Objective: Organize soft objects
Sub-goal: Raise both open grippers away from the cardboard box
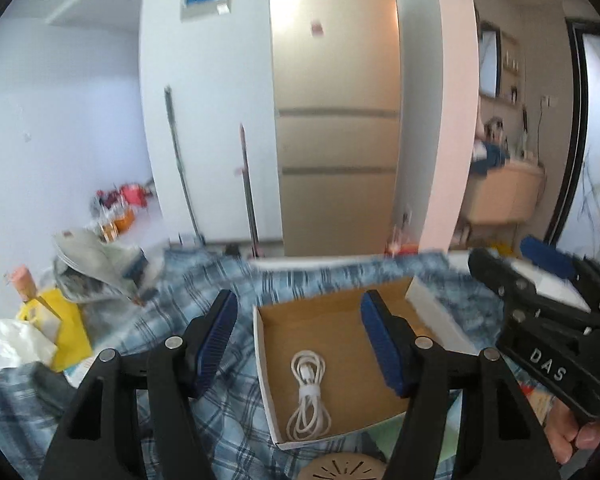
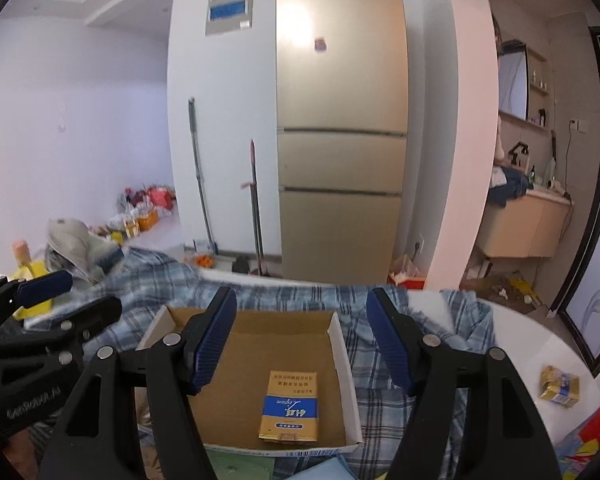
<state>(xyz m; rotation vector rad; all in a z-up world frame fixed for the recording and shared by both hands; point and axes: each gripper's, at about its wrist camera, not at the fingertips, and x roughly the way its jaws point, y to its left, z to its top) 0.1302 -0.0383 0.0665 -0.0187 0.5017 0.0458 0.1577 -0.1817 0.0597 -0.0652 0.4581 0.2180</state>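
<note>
Both tongs (image 1: 300, 340) (image 2: 300, 340) agape, empty

Lived-in home, tall fridge (image 2: 340, 128), mop (image 2: 200, 176), bathroom vanity (image 2: 528, 224), floor clutter

Left gripper (image 1: 300, 336): jaws apart, nothing between the pads. Below it, an open cardboard box (image 1: 268, 360) rests on a blue plaid cloth (image 1: 204, 280). A coiled white cable (image 1: 309, 396) lies inside the box. Right gripper (image 1: 540, 280) enters at right edge, hand-held.
</note>
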